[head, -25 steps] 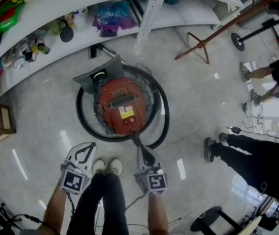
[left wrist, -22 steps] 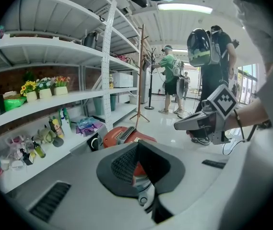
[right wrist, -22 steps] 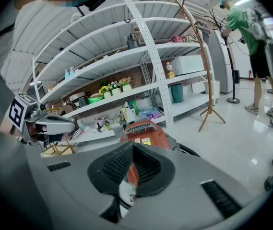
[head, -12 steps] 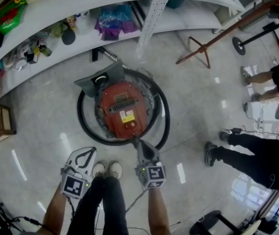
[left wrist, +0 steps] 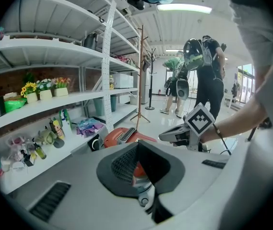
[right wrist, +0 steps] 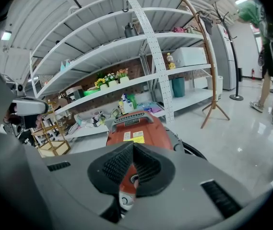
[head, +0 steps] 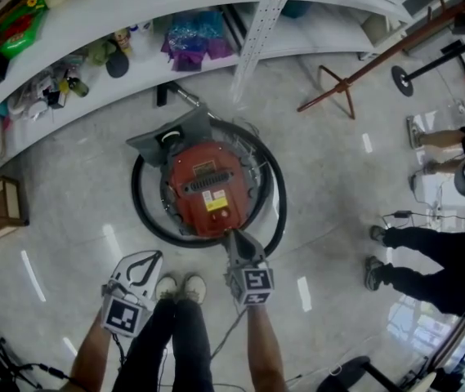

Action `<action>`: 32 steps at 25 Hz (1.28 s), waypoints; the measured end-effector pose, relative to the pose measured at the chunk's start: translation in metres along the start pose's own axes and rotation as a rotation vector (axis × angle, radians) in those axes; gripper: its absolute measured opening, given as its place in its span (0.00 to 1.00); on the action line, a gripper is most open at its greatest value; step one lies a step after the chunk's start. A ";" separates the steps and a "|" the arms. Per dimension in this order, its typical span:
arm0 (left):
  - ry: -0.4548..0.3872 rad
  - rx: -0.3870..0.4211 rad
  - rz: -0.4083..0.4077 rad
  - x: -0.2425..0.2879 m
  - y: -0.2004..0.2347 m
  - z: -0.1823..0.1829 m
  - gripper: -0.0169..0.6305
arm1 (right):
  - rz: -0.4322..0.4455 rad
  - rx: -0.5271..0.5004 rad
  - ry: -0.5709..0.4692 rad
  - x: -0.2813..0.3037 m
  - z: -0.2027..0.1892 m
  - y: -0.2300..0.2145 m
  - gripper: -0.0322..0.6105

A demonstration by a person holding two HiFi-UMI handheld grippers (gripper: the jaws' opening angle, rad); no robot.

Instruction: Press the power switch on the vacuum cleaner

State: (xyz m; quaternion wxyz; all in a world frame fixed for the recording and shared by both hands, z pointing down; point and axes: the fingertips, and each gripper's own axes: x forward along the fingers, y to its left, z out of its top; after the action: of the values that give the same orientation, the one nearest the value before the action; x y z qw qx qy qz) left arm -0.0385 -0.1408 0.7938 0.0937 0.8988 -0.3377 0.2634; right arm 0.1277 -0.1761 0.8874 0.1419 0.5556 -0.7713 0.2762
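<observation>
Two jaw pairs pinched together, empty; head view gives us the right gripper at the near edge of the vacuum cleaner, mid-frame, left gripper lower left; only the right gripper view shows red casing behind its jaws.

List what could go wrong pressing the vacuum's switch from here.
1. The right gripper, jaws shut to a narrow point, may slide off the vacuum cleaner's rounded red shell.
2. The black hose loops around it near the person's shoes; a step forward might catch it.

No legible text (label unreadable)
</observation>
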 end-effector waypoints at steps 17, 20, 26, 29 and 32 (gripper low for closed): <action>0.011 -0.007 -0.026 0.004 -0.004 -0.006 0.04 | -0.023 -0.007 0.030 0.043 -0.013 -0.013 0.05; 0.009 -0.010 -0.026 0.004 -0.002 -0.005 0.04 | -0.026 -0.006 0.034 0.046 -0.012 -0.013 0.06; 0.003 -0.022 -0.024 0.003 0.004 0.000 0.04 | -0.032 -0.016 0.045 0.047 -0.010 -0.014 0.06; 0.003 -0.019 -0.025 0.004 0.007 -0.001 0.04 | -0.036 -0.033 0.048 0.048 -0.009 -0.013 0.06; 0.002 -0.024 -0.029 0.006 0.007 -0.002 0.04 | -0.043 -0.049 0.056 0.049 -0.010 -0.014 0.06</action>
State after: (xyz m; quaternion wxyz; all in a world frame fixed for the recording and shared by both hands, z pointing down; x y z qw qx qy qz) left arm -0.0399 -0.1490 0.7984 0.1085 0.9022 -0.3274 0.2591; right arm 0.1228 -0.2114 0.9246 0.1828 0.5606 -0.7613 0.2697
